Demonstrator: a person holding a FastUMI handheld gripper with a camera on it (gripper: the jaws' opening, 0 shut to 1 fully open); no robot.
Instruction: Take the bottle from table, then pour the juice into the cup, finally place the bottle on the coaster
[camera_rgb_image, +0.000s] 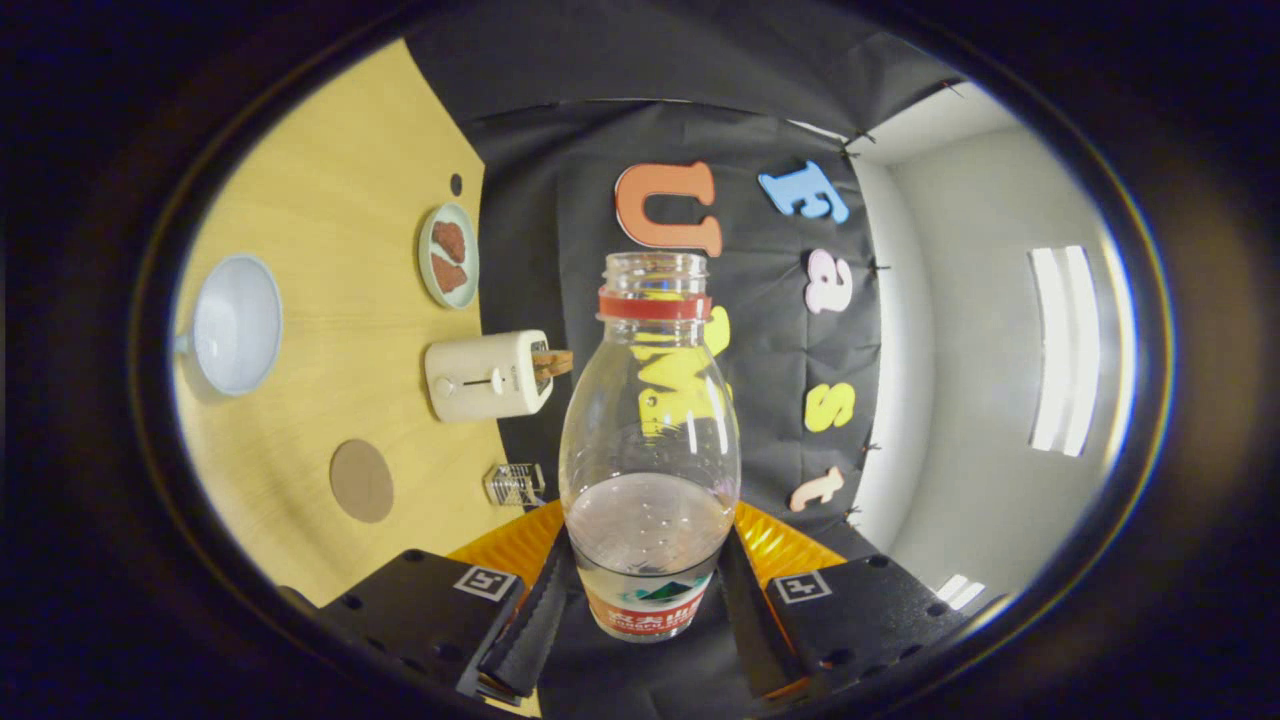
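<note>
The view is rolled sideways, so the pale wooden table (330, 330) runs up the left side. Farthest left on it sits a white cup (236, 324), seen from above, mouth open and apparently empty. Below and to its right lies a round brown coaster (361, 480), flat and bare. Further right are a small green plate (448, 255) holding two brown pieces of food, a cream toaster (487, 376) with a slice sticking out, and a tiny wire basket (515, 484).

In the centre, the clear plastic bottle (649, 440) is clamped in the gripper (645, 600), with both fingers pressed against its lower sides at the label band. The cap is off, and a red ring circles the open neck. Clear liquid fills roughly the bottom third.

The bottle looks light and thin-walled, so it would likely flex under a hard squeeze. Its smooth plastic could slip, and the labelled lower body seems the firmest place to grip. With the mouth open, any careless tilt risks a spill.

The label shows red and teal with a mountain shape, but its writing is too small and curved to read. Square black-and-white markers sit on the gripper's body.
</note>
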